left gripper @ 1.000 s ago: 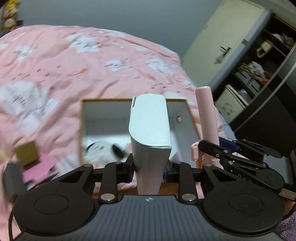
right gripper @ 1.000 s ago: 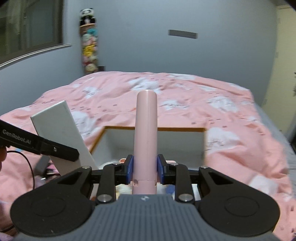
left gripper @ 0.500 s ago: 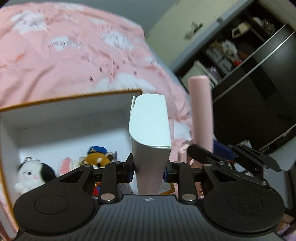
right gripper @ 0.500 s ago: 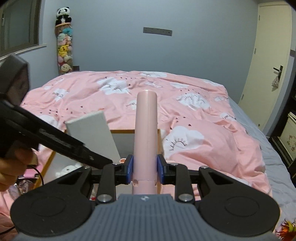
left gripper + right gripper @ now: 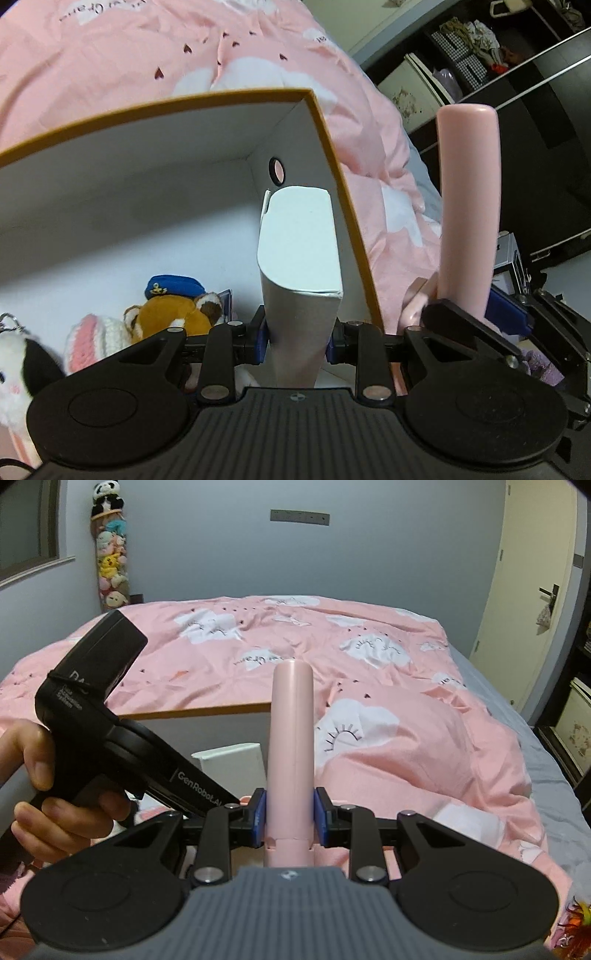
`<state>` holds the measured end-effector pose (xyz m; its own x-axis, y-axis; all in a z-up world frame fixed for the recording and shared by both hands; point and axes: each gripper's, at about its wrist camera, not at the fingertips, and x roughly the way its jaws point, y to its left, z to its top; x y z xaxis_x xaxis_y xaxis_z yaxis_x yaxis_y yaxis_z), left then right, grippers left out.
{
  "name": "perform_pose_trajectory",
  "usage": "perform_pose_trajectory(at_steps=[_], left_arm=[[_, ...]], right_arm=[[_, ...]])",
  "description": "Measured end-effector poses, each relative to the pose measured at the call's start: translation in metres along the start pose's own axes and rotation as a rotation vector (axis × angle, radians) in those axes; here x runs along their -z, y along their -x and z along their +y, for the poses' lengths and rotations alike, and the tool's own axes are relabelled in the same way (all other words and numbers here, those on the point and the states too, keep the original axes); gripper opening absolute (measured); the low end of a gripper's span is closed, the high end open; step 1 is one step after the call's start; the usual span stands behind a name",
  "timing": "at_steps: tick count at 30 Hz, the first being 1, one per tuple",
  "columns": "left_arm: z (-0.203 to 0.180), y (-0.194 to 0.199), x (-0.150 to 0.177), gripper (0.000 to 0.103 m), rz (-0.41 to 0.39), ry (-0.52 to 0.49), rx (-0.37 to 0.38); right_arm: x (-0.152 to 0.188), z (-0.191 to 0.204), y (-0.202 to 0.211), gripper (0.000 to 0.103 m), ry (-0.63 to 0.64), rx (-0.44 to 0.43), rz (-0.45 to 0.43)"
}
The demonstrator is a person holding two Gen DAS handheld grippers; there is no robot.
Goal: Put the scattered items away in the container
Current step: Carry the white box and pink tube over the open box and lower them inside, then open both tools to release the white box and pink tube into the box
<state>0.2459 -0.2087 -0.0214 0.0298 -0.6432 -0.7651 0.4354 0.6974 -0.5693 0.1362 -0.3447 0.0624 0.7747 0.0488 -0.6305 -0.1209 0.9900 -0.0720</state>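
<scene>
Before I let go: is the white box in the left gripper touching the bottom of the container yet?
Cannot tell. In the left wrist view the white box hangs inside the container, clamped by the left gripper, but its far end hides any gap or contact below.

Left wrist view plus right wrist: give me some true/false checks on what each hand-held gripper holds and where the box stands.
1. The left hand-held gripper grips a white carton. True.
2. The right hand-held gripper is empty. False: it grips a pink tube.
3. The gold-rimmed box has soft toys inside. True.
4. The box stands on a bare wooden floor. False: it sits on the pink duvet.
5. The white carton lies flat in the box. False: it is still gripped.
</scene>
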Motion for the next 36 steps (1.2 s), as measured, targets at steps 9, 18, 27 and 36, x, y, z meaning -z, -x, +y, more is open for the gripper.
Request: perform_pose_trajectory(at_steps=[9, 18, 27, 36], left_arm=[[0.009, -0.006, 0.010, 0.052, -0.033, 0.028, -0.069], [0.007, 0.018, 0.017, 0.046, -0.108, 0.012, -0.130], [0.012, 0.001, 0.003, 0.039, -0.117, 0.044, -0.149], [0.014, 0.003, 0.000, 0.036, -0.127, 0.048, -0.083]], right_arm=[[0.004, 0.001, 0.004, 0.030, -0.010, 0.012, 0.010], [0.005, 0.002, 0.003, 0.030, -0.008, 0.003, 0.009], [0.003, -0.001, 0.002, 0.030, -0.011, 0.000, 0.011], [-0.006, 0.001, 0.005, 0.030, -0.092, -0.107, -0.003]])
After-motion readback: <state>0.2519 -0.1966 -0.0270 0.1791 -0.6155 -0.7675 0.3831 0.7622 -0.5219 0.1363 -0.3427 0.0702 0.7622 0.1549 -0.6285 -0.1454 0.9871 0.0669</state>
